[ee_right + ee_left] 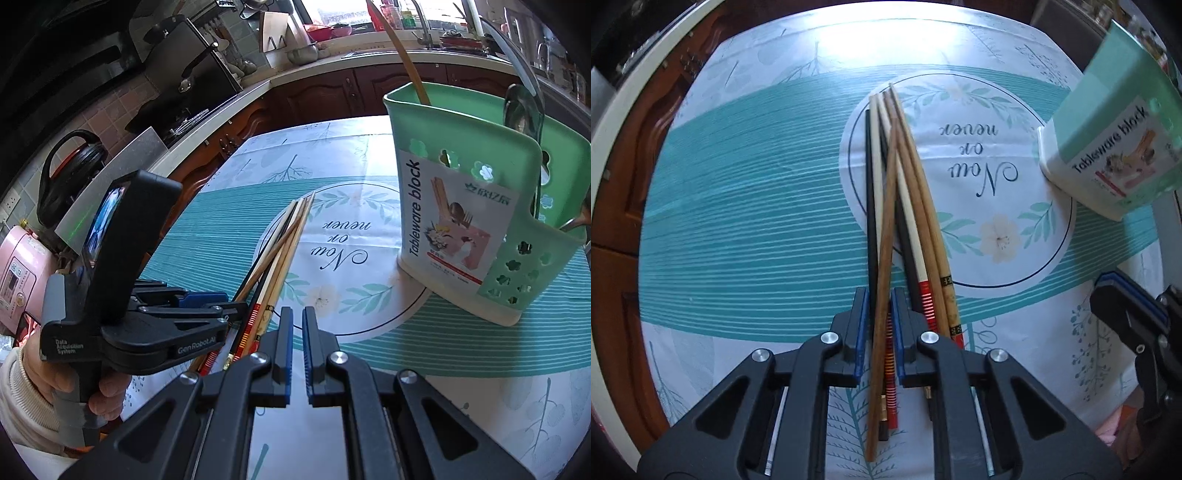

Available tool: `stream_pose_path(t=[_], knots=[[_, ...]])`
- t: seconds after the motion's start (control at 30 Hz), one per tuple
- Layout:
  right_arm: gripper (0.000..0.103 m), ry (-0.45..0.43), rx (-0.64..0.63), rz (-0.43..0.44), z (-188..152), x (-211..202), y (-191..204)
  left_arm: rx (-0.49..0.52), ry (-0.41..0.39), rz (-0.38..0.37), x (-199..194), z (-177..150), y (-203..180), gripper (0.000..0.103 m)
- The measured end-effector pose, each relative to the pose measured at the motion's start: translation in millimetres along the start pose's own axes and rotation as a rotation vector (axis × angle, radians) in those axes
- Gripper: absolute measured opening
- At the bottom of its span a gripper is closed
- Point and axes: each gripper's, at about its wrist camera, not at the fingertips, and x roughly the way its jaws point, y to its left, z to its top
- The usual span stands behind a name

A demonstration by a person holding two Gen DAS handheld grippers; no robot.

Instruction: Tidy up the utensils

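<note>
Several chopsticks (pixel 905 206) lie in a loose bundle on the tablecloth, tips pointing away; they also show in the right wrist view (pixel 284 243). My left gripper (pixel 879 306) sits over their handle ends, its jaws closed on a brown wooden chopstick (pixel 886 236). The left gripper also shows in the right wrist view (pixel 221 302). A green utensil holder (pixel 480 206) labelled "Tableware block" stands at the right, holding a wooden chopstick and spoons; it also shows in the left wrist view (pixel 1115 133). My right gripper (pixel 297 317) hovers low over the table, nearly shut and empty.
The table carries a teal and white cloth (pixel 757 206) with a round "Now or never" print. Wooden cabinets (pixel 332 92) and a kitchen counter with a stove (pixel 184 85) lie beyond. A pink appliance (pixel 18 273) stands at far left.
</note>
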Motion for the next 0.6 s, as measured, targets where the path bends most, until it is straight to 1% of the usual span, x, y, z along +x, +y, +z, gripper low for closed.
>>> stream_pose_path(t=[0.07,0.13,0.27,0.3,0.43,0.6], knots=[[0.005,-0.002,0.006,0.000,0,-1,-1,-0.019,0.000,-0.011,-1,0,6,0.009],[0.005,-0.006,0.008,0.000,0,-2,-2,-0.053,0.003,-0.047,-3,-1,15,0.009],[0.005,-0.002,0.006,0.006,-1,-2,-1,-0.113,0.023,-0.147,-2,-2,34,0.009],[0.005,0.001,0.005,0.008,-1,-2,-1,-0.126,0.029,-0.158,-1,-2,39,0.009],[0.005,0.023,-0.009,0.019,-1,3,3,-0.149,0.022,-0.173,-4,-4,49,0.009],[0.005,0.039,-0.033,0.028,0,7,13,-0.169,0.014,-0.201,-7,-16,58,0.009]])
